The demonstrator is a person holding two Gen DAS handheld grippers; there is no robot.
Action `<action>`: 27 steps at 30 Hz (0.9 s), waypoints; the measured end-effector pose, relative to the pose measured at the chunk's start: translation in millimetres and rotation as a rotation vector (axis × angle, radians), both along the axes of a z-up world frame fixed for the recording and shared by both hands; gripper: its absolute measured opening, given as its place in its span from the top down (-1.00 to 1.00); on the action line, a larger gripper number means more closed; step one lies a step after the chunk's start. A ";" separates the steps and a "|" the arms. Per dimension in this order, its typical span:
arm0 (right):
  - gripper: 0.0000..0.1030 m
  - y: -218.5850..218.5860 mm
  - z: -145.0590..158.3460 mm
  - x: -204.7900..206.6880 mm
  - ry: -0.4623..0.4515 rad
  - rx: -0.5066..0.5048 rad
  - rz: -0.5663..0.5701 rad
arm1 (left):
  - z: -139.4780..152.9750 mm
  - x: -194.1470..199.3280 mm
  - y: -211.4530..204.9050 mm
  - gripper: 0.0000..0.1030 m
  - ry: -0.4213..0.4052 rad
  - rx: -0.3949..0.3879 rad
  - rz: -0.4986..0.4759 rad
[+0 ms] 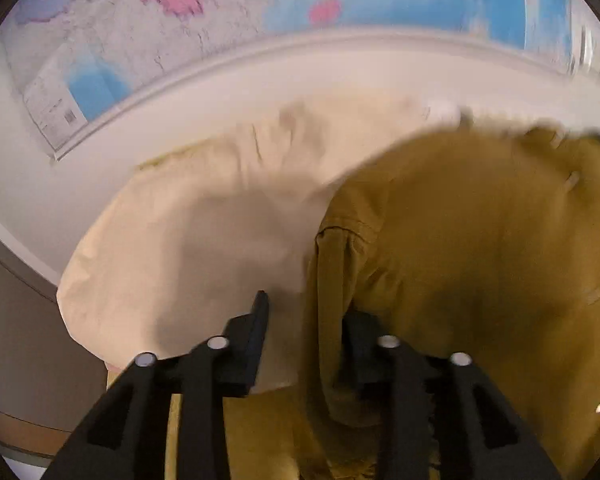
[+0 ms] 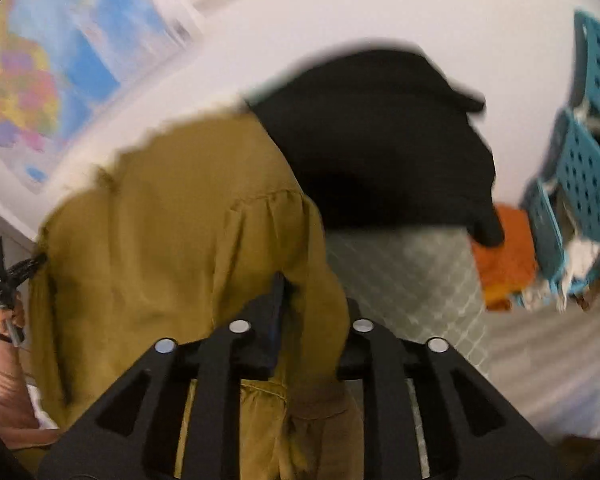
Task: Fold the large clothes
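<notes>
In the left wrist view a map (image 1: 148, 40) hangs on the white wall at the far left, and below it a cream cloth (image 1: 188, 240) lies bunched on the table, its near edge reaching the camera. The left gripper (image 1: 306, 316) tilts steeply downward over the seam where that cloth meets the mustard garment (image 1: 480, 248). Its jaws stand partly apart: the left finger (image 1: 256, 320) rests over the cream cloth, while a hanging fold of the mustard garment falls between the two fingers and drapes over the right one; blur keeps me from telling whether the pads press on it. In the right wrist view, a bare forearm (image 2: 10, 376) shows at the far left edge, beside a dark cord. The mustard garment fills the left and centre, raised in a heap. The right gripper (image 2: 312, 300) also points steeply down, jaws narrowly apart, with a thick fold of the garment running down between the fingers and seemingly pinched there. Behind lies a black cloth (image 2: 380, 140), then a grey quilted mat (image 2: 412, 280), an orange cloth (image 2: 504, 260), and teal baskets (image 2: 580, 176) at the far right.
</notes>
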State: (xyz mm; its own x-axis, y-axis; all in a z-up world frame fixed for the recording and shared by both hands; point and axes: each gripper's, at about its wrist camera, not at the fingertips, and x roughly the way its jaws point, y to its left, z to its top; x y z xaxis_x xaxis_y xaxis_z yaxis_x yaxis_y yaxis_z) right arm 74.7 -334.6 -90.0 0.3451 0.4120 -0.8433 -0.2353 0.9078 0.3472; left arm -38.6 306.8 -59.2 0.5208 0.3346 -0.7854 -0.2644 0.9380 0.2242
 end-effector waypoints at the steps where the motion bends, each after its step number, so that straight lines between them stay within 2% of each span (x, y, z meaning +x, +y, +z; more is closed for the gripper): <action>1: 0.47 -2.8 -9.9 -0.7 0.024 0.038 -0.029 | 2.1 -4.0 -2.9 0.13 -0.018 0.011 0.006; 2: 0.40 -2.5 -12.1 -2.6 0.027 0.069 -0.048 | 6.1 -6.6 -7.4 0.04 -0.030 0.019 0.011; 3: 0.19 -7.6 -8.2 -9.0 0.015 0.082 -0.053 | 16.4 -15.0 -14.7 -0.11 -0.064 0.012 -0.010; 4: -0.13 -9.7 -1.9 -16.0 -0.003 0.070 -0.062 | 24.8 -25.6 -16.0 -0.34 -0.097 0.002 -0.031; 5: -0.71 -10.5 8.1 -26.7 -0.041 0.029 -0.073 | 38.1 -39.2 -24.0 -0.50 -0.150 -0.009 -0.061; 6: -0.81 -13.3 20.0 -35.6 -0.079 0.005 -0.069 | 49.4 -53.6 -32.0 -0.62 -0.186 -0.008 -0.085; 9: -0.78 -14.2 50.4 -73.2 -0.162 -0.019 -0.009 | 68.7 -77.3 -68.2 -0.63 -0.251 0.028 -0.190; 11: -0.78 -9.6 62.2 -109.0 -0.199 -0.039 0.039 | 73.9 -83.3 -88.5 -0.63 -0.271 0.016 -0.251; 13: -0.78 2.5 66.2 -132.8 -0.211 -0.066 0.095 | 76.1 -81.3 -109.3 -0.63 -0.288 -0.019 -0.329; 16: -0.78 29.4 54.1 -171.9 -0.195 -0.144 0.188 | 73.1 -75.7 -140.0 -0.63 -0.283 -0.077 -0.437; 17: -0.76 37.6 44.8 -179.5 -0.184 -0.199 0.208 | 69.9 -72.1 -152.6 -0.63 -0.278 -0.083 -0.468; 19: -0.42 45.8 30.3 -179.7 -0.168 -0.284 0.227 | 61.3 -62.7 -170.5 -0.63 -0.251 -0.099 -0.520; 21: 0.69 41.6 19.0 -173.8 -0.116 -0.300 0.205 | 51.9 -54.1 -183.6 -0.63 -0.232 -0.118 -0.554; 22: 0.82 32.9 21.0 -169.1 -0.099 -0.268 0.172 | 48.5 -50.6 -191.4 -0.63 -0.218 -0.128 -0.572; 23: 0.85 17.8 31.6 -162.7 -0.098 -0.205 0.126 | 46.2 -50.1 -197.7 -0.63 -0.214 -0.136 -0.587; 26: 0.86 -30.1 73.7 -146.5 -0.148 -0.037 -0.014 | 43.4 -46.2 -209.0 -0.63 -0.202 -0.156 -0.636; 27: 0.86 -54.7 93.7 -140.3 -0.166 0.083 -0.077 | 43.1 -45.8 -212.5 -0.63 -0.203 -0.155 -0.643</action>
